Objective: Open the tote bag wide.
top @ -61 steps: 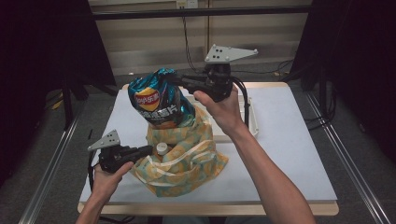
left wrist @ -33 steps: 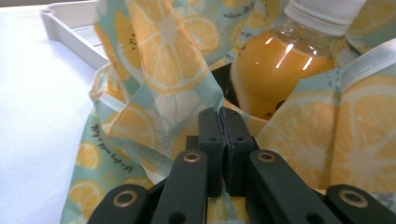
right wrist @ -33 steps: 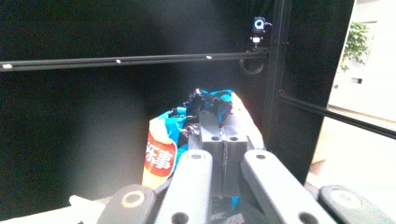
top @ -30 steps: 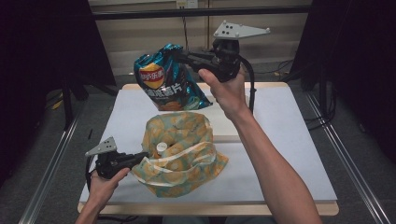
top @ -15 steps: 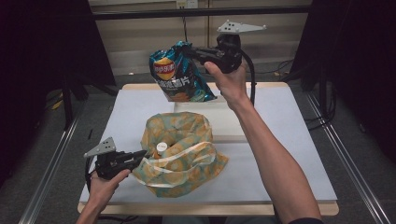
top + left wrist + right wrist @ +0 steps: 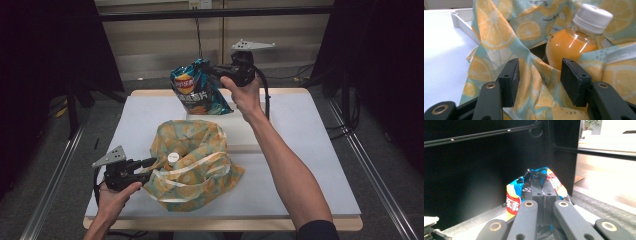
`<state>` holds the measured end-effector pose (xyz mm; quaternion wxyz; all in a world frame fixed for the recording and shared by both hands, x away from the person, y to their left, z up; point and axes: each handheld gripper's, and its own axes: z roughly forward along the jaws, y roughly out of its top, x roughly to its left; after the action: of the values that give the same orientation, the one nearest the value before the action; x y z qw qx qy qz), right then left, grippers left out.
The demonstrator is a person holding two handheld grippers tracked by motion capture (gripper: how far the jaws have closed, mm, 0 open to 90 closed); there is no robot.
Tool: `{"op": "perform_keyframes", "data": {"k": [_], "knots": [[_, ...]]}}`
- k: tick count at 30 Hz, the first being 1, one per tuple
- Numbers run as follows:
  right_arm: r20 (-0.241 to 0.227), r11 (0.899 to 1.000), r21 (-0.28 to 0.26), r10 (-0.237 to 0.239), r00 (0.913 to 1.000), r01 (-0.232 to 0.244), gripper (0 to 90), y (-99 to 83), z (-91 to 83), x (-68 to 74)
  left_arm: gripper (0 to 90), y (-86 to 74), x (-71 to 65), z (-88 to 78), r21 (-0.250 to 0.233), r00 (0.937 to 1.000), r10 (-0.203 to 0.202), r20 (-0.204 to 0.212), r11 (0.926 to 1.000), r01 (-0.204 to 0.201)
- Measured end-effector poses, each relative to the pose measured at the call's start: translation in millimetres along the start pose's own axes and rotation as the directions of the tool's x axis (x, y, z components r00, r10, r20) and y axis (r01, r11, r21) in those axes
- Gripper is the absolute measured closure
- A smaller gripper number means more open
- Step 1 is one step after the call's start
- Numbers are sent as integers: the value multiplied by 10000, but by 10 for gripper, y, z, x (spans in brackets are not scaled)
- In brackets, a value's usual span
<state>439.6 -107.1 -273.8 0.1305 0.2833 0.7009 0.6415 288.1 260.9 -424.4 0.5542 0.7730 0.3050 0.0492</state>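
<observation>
A blue chip bag (image 6: pixel 197 92) hangs by its crimped top from my right gripper (image 6: pixel 214 70), which is shut on it; its bottom is at the white tray (image 6: pixel 245 132) at the back of the table. In the right gripper view the jaws meet on the bag's top (image 6: pixel 534 176). A lemon-print cloth bag (image 6: pixel 195 165) lies at the table's front with an orange juice bottle (image 6: pixel 571 42) standing inside. My left gripper (image 6: pixel 150 162) is at the cloth bag's left edge. Its jaws have just been opening; loose fabric (image 6: pixel 536 82) lies between them unpressed.
The white table top (image 6: pixel 310 150) has free room to the right of the arm and at the far left. Black frame bars and dark curtains stand behind and beside the table. A cable trails from the right gripper.
The right gripper has carried the chip bag out of the cloth bag, up, then back and down to the tray. The left hand stays by the cloth bag.
</observation>
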Motion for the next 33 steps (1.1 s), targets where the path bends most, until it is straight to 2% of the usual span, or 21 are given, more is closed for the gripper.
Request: {"op": "perform_keyframes", "data": {"k": [4,15,24,33], "knots": [[53,9996,260,-70,10000,68,900,-74,72,-36,474,-4,5,-16,-54,10000,-36,-64,10000,36],[183,9975,556,434,9989,-444,900,-225,195,-181,451,18,-10,29,-136,10000,-14,-96,9999,13],[445,9937,917,610,9971,-649,900,-341,283,-280,451,-1,-12,22,-73,9998,27,-182,10000,-29],[723,9861,1322,913,9932,-1003,900,-493,363,-421,453,-8,13,18,-65,9997,47,-246,10000,-48]]}}
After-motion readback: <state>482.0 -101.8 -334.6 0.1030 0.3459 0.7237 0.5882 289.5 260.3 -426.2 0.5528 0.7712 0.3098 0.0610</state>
